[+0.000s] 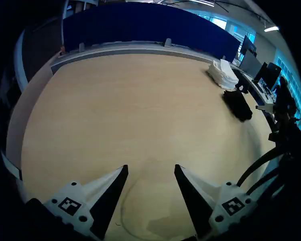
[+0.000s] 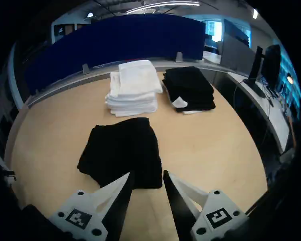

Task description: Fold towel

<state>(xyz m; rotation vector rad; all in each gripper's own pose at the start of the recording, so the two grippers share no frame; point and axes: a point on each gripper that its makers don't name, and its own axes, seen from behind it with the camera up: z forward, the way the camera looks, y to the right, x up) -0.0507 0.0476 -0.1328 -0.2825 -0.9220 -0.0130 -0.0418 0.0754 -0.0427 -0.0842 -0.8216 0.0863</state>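
Observation:
A folded black towel (image 2: 122,154) lies flat on the light wooden table (image 2: 206,148), just ahead of my right gripper (image 2: 147,177). That gripper's fingers stand a small gap apart with nothing between them, their tips at the towel's near edge. In the left gripper view the same black towel (image 1: 237,105) lies far off at the right. My left gripper (image 1: 151,170) hovers open over bare table (image 1: 130,112), holding nothing.
Behind the black towel stand a stack of white folded towels (image 2: 132,88) and a stack of black folded towels (image 2: 189,88). A blue partition (image 2: 114,38) runs along the table's far edge. Monitors (image 2: 267,60) and desks sit at the right. The white stack (image 1: 222,73) also appears far right.

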